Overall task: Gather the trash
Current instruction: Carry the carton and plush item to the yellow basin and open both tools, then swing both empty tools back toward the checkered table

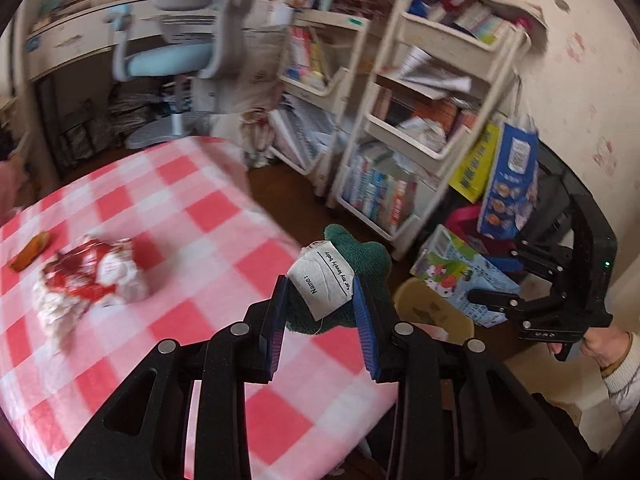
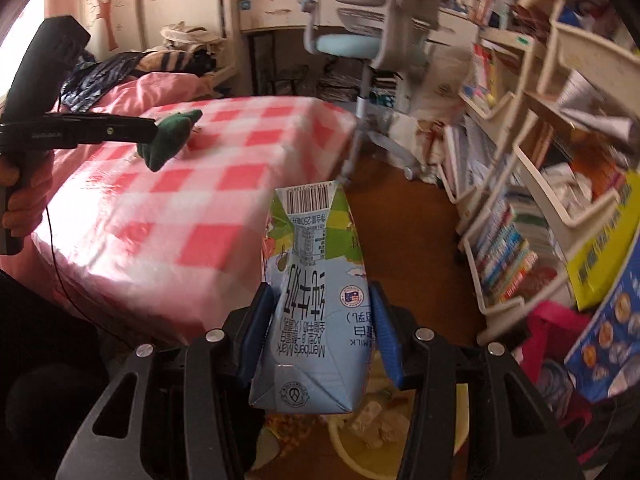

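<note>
My left gripper (image 1: 320, 304) is shut on a green plush toy (image 1: 370, 262) with a white name tag (image 1: 322, 282), held over the corner of the pink-checked table (image 1: 192, 216). The toy also shows in the right wrist view (image 2: 168, 138). My right gripper (image 2: 318, 320) is shut on a blue milk carton (image 2: 314, 296), held above a yellow bin (image 2: 360, 456) that holds crumpled trash. The bin also shows in the left wrist view (image 1: 436, 306). A crumpled red-and-white wrapper (image 1: 92, 276) and an orange scrap (image 1: 30, 250) lie on the table at the left.
White shelf carts (image 1: 424, 120) full of books stand at the right, with boxes and a pink bag (image 1: 468, 216) on the brown floor. A blue desk chair (image 2: 360, 48) stands beyond the table. A bed with pink bedding (image 2: 132, 84) is at the left.
</note>
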{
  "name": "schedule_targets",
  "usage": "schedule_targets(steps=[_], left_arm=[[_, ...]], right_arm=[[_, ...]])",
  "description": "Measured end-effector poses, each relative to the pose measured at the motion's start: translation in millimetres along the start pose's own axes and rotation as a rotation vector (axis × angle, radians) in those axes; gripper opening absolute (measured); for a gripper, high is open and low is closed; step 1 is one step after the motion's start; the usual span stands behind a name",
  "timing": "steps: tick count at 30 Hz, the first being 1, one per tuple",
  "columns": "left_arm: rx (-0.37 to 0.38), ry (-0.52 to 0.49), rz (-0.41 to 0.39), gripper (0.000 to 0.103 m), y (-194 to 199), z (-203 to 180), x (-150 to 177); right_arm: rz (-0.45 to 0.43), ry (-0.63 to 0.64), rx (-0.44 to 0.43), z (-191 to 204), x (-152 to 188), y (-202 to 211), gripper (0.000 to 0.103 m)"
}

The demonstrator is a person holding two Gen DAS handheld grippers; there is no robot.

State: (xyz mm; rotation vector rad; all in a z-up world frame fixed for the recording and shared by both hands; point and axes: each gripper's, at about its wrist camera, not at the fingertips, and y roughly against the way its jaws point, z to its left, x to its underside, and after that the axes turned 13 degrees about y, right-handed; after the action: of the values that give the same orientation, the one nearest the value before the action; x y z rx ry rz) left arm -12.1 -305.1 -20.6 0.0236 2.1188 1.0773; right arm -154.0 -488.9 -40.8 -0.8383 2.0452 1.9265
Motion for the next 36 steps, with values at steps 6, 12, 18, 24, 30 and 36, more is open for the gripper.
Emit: schedule_targets(steps=[6, 12, 18, 24, 30, 36], left_arm=[[0.087, -0.221, 0.192, 0.031, -116, -122, 9], [-0.007, -0.346, 0.336, 0.04, -199, -183, 37], [-0.112, -0.265, 0.128, 0.072, -124, -137, 26], [-0.313, -0.012, -0.132, 0.09, -2, -23, 14], [-0.567, 0.316, -0.276, 0.093, 90, 101, 21], [-0.67, 0.592, -0.331, 0.093, 144, 194, 46]], right_arm=[[0.105, -0.129, 0.047, -38, 79, -29, 0.049], [0.166, -0.316, 0.124, -78, 140, -32, 0.059], [0.017, -0.296, 0.149, -76, 109, -2, 0.066], [-0.245, -0.094, 0.066, -7, -27, 16, 0.083], [-0.401, 0.074, -0.078, 83, -139, 13, 0.09], [-0.309, 0.172, -0.191, 152, -157, -21, 0.09]])
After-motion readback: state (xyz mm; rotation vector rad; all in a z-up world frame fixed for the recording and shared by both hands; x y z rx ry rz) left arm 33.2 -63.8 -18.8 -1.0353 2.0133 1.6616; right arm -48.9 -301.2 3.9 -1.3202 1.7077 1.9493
